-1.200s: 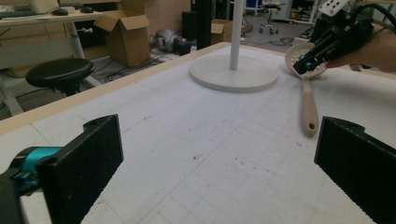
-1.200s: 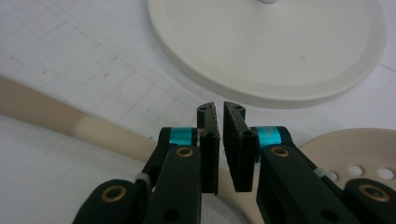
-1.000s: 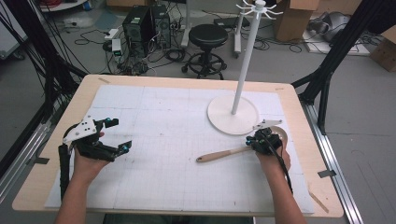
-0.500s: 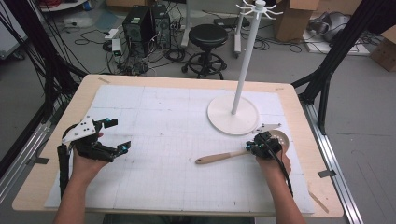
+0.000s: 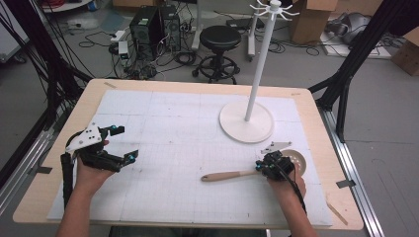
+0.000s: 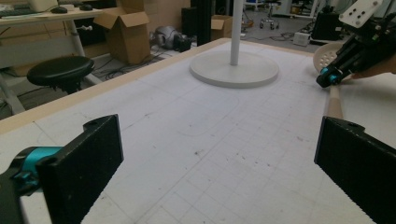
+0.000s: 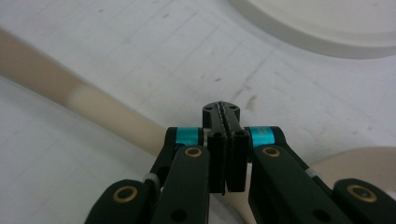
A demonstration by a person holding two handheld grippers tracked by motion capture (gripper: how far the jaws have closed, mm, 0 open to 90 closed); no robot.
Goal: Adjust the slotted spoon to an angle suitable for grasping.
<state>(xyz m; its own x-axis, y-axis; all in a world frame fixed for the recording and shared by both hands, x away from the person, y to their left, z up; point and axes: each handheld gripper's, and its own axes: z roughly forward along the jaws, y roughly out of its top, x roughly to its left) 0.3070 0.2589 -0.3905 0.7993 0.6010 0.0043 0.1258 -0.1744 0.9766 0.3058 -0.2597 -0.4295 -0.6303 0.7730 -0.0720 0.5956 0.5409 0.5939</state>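
Over at the left side of the counter (image 5: 163, 89), the left hand-held gripper (image 5: 121, 145) sat low above the white gridded mat (image 5: 188, 148), its two black jaws spread wide apart with nothing between them. Toward the middle, a wooden slotted spoon (image 5: 227, 175) lay flat on the mat, its handle pointing left and its round perforated head off to the right. Behind it stood a white rack (image 5: 253, 84) on a round base. At the right, the right hand-held gripper (image 5: 259, 168) hung right over the spoon where handle meets head; in the right gripper view its jaws were pressed together just above the spoon (image 7: 112, 116), gripping nothing.
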